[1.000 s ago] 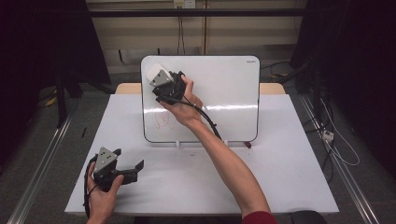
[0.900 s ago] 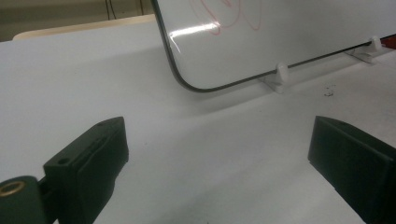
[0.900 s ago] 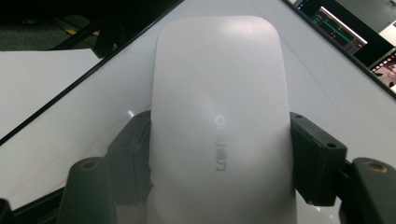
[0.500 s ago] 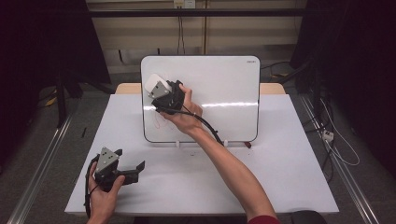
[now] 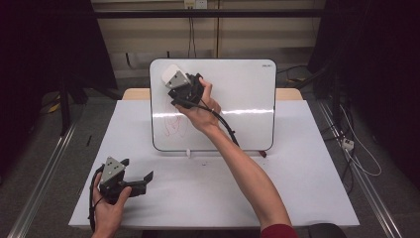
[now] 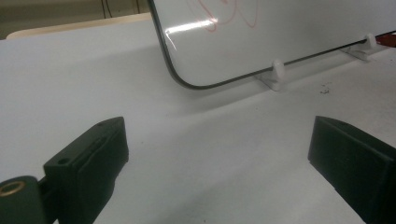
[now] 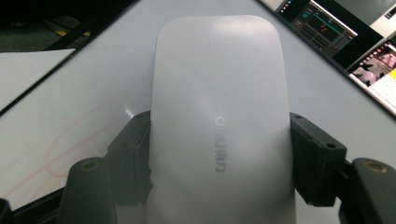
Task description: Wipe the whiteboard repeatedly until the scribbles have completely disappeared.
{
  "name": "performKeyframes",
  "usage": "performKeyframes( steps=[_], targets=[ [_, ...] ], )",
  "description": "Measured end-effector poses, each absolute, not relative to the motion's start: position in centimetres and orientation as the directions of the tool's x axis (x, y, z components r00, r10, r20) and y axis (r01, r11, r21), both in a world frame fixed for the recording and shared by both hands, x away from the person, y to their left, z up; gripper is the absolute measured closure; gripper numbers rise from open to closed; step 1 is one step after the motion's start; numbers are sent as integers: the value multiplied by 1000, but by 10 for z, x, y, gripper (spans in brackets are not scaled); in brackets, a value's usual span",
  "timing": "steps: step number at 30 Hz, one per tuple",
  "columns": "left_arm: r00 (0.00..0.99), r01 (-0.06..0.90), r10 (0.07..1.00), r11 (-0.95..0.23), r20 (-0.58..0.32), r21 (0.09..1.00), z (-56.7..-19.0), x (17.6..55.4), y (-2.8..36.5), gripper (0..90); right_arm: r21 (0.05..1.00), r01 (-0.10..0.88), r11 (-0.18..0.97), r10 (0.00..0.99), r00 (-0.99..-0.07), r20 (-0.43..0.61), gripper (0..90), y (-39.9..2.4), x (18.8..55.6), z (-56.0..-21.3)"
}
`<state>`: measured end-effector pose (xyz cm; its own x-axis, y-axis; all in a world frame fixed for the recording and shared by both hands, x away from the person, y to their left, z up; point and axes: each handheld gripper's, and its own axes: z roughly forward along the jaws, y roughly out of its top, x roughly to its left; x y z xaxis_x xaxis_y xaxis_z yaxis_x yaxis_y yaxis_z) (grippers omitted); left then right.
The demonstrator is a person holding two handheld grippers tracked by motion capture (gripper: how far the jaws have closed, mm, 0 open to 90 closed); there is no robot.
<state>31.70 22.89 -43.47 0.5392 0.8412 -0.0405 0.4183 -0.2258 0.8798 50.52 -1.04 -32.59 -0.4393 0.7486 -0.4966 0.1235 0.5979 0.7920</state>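
The right tool (image 5: 174, 81) is clamped on a white eraser (image 7: 219, 126), one black jaw pressed against each long side of it, and it holds the eraser up against the upper left part of the whiteboard (image 5: 242, 94). In the right gripper view the eraser's smooth rounded back faces the camera, with a faint grey logo printed on it, and the board's surface spreads out behind it with pale red traces to the lower left. The right hand (image 5: 198, 106) wraps the tool from below, and its black cable hangs down across the face of the whiteboard. Red scribbles (image 5: 174, 124) sit on the whiteboard just below that hand. The whiteboard stands nearly upright on small white feet (image 6: 275, 72) at the far side of the white tabletop (image 5: 297, 188). Well in front of the whiteboard's lower left corner, the left tool (image 5: 141, 179) rests low on the tabletop in the left hand (image 5: 111, 206), its jaws spread wide with nothing between them; its own view looks across the bare tabletop toward that rounded corner and the scribbles above it.
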Motion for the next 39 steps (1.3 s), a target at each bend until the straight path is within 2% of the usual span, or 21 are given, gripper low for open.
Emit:
performKeyframes(
  steps=[8, 27, 30, 39],
  targets=[
    [542, 419, 839, -224, -45, 880, -435, 317, 228, 48, 796, 139, 588, 768, -403, -498, 315, -17, 507, -319],
    [548, 421, 836, -246, -29, 873, -436, 318, 225, 48, 727, 92, 680, 662, -504, -555, 315, 6, 467, -366],
    [547, 421, 837, -242, -31, 874, -436, 319, 225, 48, 733, 105, 672, 665, -521, -535, 315, 4, 470, -364],
    [546, 420, 837, -238, -34, 876, -435, 318, 227, 48, 784, 142, 604, 739, -467, -485, 314, -9, 493, -337]
  ],
)
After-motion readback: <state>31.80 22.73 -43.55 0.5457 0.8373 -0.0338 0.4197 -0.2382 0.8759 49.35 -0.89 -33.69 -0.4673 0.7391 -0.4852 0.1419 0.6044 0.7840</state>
